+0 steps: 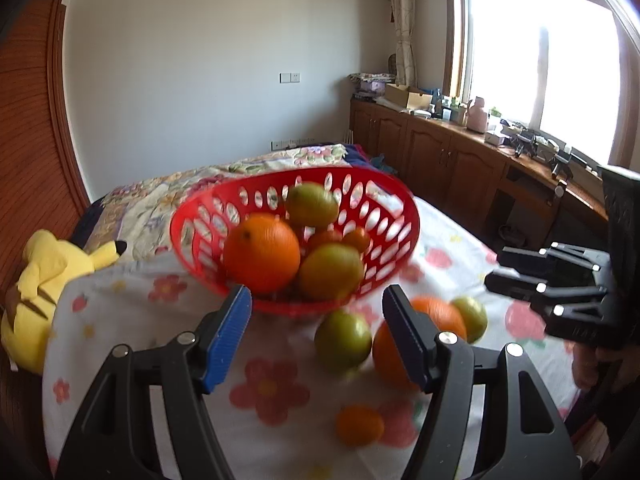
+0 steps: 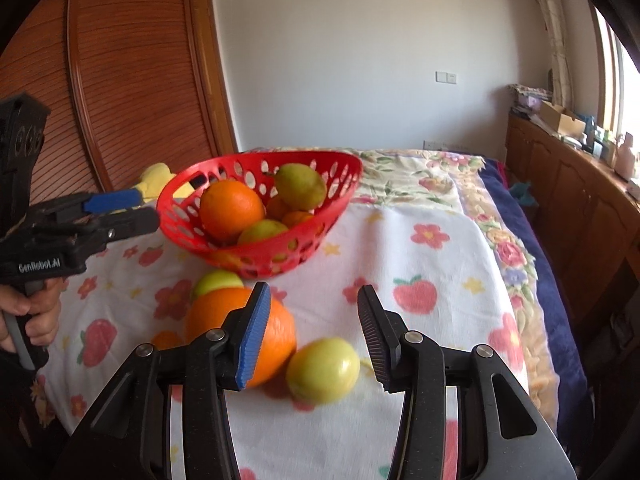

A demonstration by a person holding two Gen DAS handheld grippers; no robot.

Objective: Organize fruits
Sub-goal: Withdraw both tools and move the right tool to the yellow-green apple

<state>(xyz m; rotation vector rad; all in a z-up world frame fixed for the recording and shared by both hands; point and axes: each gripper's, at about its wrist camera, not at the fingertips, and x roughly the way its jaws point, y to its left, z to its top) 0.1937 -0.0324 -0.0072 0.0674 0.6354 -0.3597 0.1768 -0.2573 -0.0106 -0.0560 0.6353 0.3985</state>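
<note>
Right wrist view, red basket (image 2: 340, 200) holding oranges, green fruits

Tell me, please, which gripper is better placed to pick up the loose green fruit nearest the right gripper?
Right. The right gripper is open with the green fruit just ahead between its fingers; the left gripper faces the basket.

Both claws, left (image 1: 316, 336) and right (image 2: 312, 338), point downward, jaws apart (gripping nothing).
</note>
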